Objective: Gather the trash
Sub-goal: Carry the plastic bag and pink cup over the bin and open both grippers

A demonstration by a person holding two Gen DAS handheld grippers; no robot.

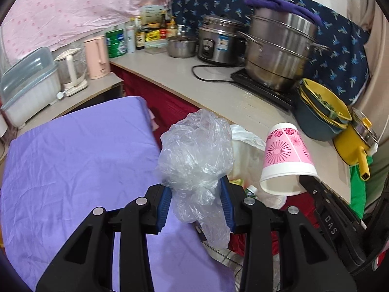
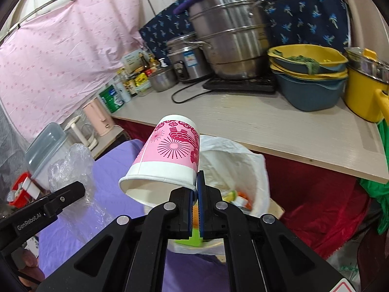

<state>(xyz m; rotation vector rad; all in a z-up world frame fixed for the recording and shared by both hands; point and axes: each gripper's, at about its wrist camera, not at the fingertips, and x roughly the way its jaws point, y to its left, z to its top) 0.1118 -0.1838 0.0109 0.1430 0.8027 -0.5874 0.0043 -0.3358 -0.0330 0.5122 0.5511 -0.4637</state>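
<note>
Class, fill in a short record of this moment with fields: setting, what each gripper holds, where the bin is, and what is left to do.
setting: kitchen corner, purple cloth beside a counter
left gripper: shut on crumpled clear plastic bag
right gripper: shut on rim of pink paper cup, cup held bottom-up
trash bin: white-lined, below the counter edge, already holds scraps
remaining: both items not yet dropped in the bin

Trash bin (image 2: 257, 170) contents mostly hidden.
</note>
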